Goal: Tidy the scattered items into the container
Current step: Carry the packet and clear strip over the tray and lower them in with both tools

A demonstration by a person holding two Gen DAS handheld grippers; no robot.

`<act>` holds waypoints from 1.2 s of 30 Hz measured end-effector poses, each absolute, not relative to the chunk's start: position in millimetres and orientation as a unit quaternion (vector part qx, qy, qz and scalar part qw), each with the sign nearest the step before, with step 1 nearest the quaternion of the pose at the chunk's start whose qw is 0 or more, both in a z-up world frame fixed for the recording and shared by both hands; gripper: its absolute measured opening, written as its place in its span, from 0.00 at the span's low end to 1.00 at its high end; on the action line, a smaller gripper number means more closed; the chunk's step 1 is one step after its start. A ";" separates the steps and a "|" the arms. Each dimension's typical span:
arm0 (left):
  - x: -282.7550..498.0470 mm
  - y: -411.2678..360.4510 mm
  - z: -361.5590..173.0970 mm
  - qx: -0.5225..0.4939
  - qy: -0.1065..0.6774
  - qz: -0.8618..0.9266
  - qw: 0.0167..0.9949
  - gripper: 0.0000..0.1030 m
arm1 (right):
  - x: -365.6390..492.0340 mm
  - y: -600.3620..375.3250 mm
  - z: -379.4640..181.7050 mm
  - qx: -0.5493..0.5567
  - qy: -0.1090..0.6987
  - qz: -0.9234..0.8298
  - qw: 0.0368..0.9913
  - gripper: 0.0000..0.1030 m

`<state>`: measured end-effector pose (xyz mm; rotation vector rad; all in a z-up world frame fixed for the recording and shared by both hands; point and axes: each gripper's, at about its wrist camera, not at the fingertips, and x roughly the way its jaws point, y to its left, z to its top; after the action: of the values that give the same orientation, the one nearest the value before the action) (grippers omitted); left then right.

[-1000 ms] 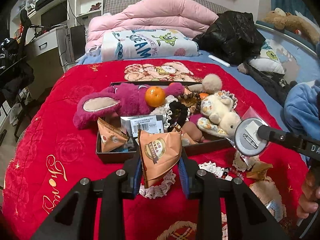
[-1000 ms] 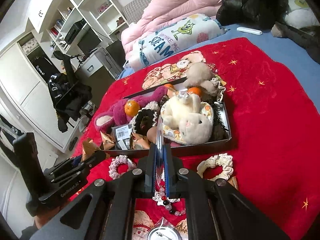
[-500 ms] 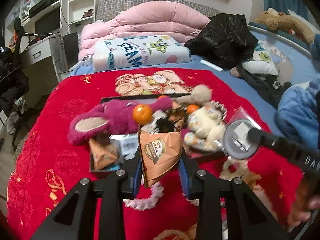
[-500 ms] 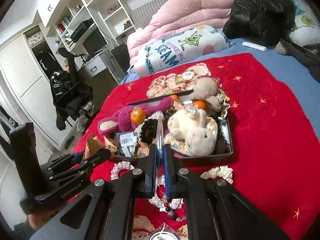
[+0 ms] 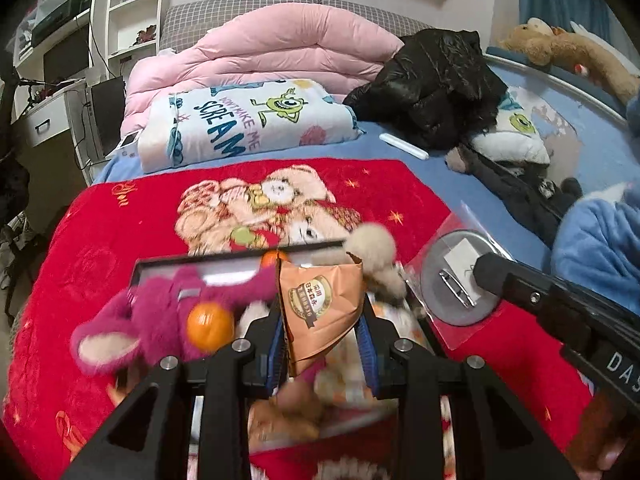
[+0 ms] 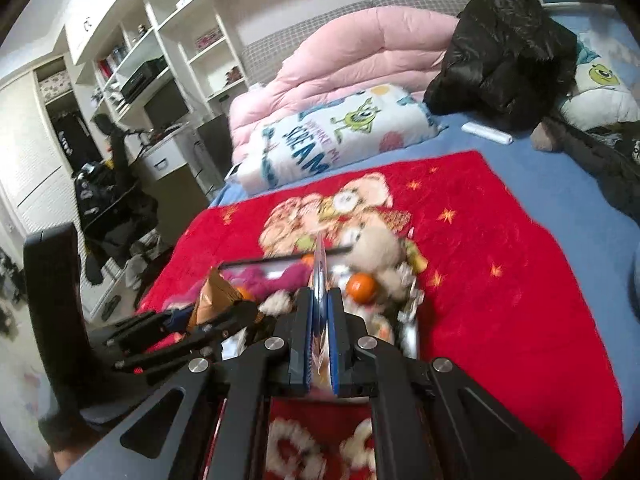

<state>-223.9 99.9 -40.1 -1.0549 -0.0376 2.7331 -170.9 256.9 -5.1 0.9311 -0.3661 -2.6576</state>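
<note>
Only from left: badge; right shows edge.

Orange snack packet hung upright above the black tray; clear bagged round badge at its right edge. Tray held magenta plush, tangerine.

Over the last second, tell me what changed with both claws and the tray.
Both claws moved forward over the tray: the left claw carried its orange snack packet from the near edge to above the toys, and the right claw brought its clear bag with the round badge alongside. Neither let go. The pink plush toy and oranges stayed in the tray.
</note>
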 end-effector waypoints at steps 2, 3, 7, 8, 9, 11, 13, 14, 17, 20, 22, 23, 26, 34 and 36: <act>-243.9 102.1 -44.1 -0.359 -0.007 0.927 0.106 0.32 | -191.6 255.6 -5.0 0.319 -0.119 -0.929 0.142 0.07; -254.6 102.9 -47.5 -0.362 -0.005 0.926 0.106 0.32 | -203.8 253.5 -5.9 0.318 -0.113 -0.930 0.143 0.07; -285.5 106.6 -63.3 -0.349 0.008 0.931 0.108 0.32 | -237.6 245.5 -15.6 0.315 -0.096 -0.930 0.162 0.07; -288.7 108.4 -67.3 -0.344 0.016 0.932 0.109 0.32 | -243.6 244.2 -19.0 0.314 -0.089 -0.931 0.164 0.07; -290.5 110.1 -71.7 -0.335 0.026 0.936 0.110 0.32 | -248.1 243.2 -23.3 0.314 -0.085 -0.931 0.164 0.07; -288.4 110.4 -82.6 -0.310 0.039 0.944 0.107 0.32 | -255.3 241.9 -36.4 0.318 -0.074 -0.930 0.169 0.07; -289.4 107.0 -96.5 -0.313 0.030 0.943 0.105 0.32 | -257.2 240.4 -46.4 0.315 -0.058 -0.932 0.168 0.07; -291.4 107.3 -100.9 -0.323 0.029 0.940 0.108 0.32 | -258.1 239.7 -51.9 0.312 -0.052 -0.934 0.169 0.07; -293.5 109.5 -104.0 -0.323 0.027 0.939 0.111 0.32 | -260.9 239.6 -66.5 0.314 -0.063 -0.931 0.178 0.07; -292.9 111.6 -107.4 -0.327 0.030 0.938 0.109 0.32 | -265.2 232.5 -73.7 0.328 -0.055 -0.925 0.185 0.07; -293.0 111.4 -109.1 -0.329 0.030 0.938 0.105 0.32 | -266.6 232.9 -76.3 0.333 -0.064 -0.922 0.188 0.07; -292.5 111.2 -109.8 -0.329 0.030 0.938 0.102 0.32 | -266.6 233.1 -76.9 0.333 -0.064 -0.922 0.187 0.07; -292.6 111.2 -109.8 -0.329 0.030 0.938 0.102 0.32 | -267.5 234.5 -78.5 0.337 -0.065 -0.922 0.180 0.07; -293.7 106.5 -111.7 -0.336 0.021 0.936 0.102 0.32 | -270.5 236.3 -84.2 0.341 -0.073 -0.919 0.183 0.07; -293.0 104.4 -109.5 -0.335 0.017 0.936 0.105 0.32 | -271.0 236.0 -85.2 0.342 -0.073 -0.919 0.182 0.07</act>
<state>-293.0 104.4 -109.5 -0.9888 0.0488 2.7599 -271.0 236.0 -85.2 0.9658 -0.2067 -2.5939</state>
